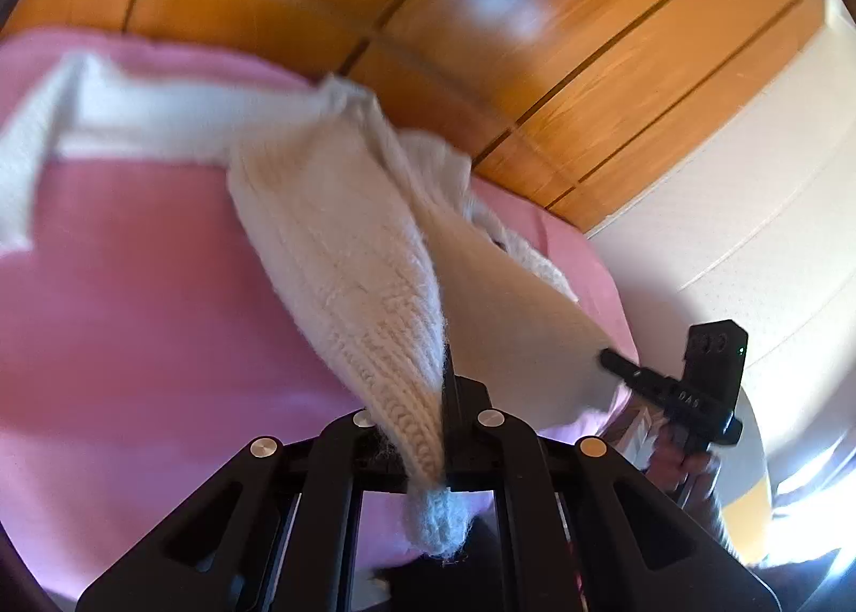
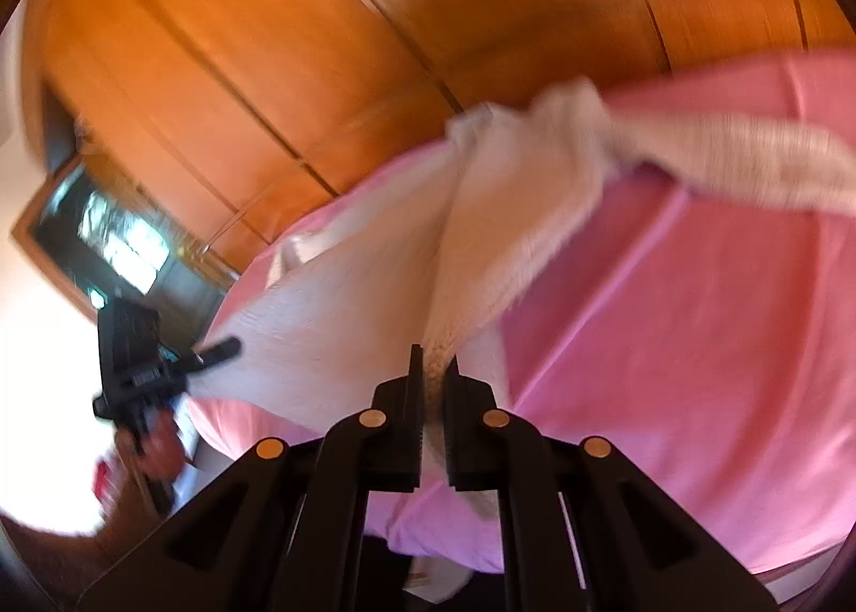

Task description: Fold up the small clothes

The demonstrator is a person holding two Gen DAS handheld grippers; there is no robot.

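Observation:
A white knitted garment (image 1: 342,248) hangs lifted above a pink sheet (image 1: 134,291). In the left wrist view my left gripper (image 1: 436,398) is shut on a ribbed edge of the knit, whose end pokes out behind the jaws. My right gripper (image 1: 610,358) pinches another part of the same garment at the right. In the right wrist view the right gripper (image 2: 434,360) is shut on the white knit (image 2: 364,291), and the left gripper (image 2: 230,344) grips its far left edge. One sleeve (image 2: 749,168) trails off blurred to the right.
The pink sheet (image 2: 695,318) covers the surface below. Orange wooden wardrobe doors (image 1: 535,50) stand behind it. A white padded surface (image 1: 749,211) lies to the right. A person's hand (image 2: 155,446) holds the left gripper, with a dark framed pane (image 2: 107,237) behind.

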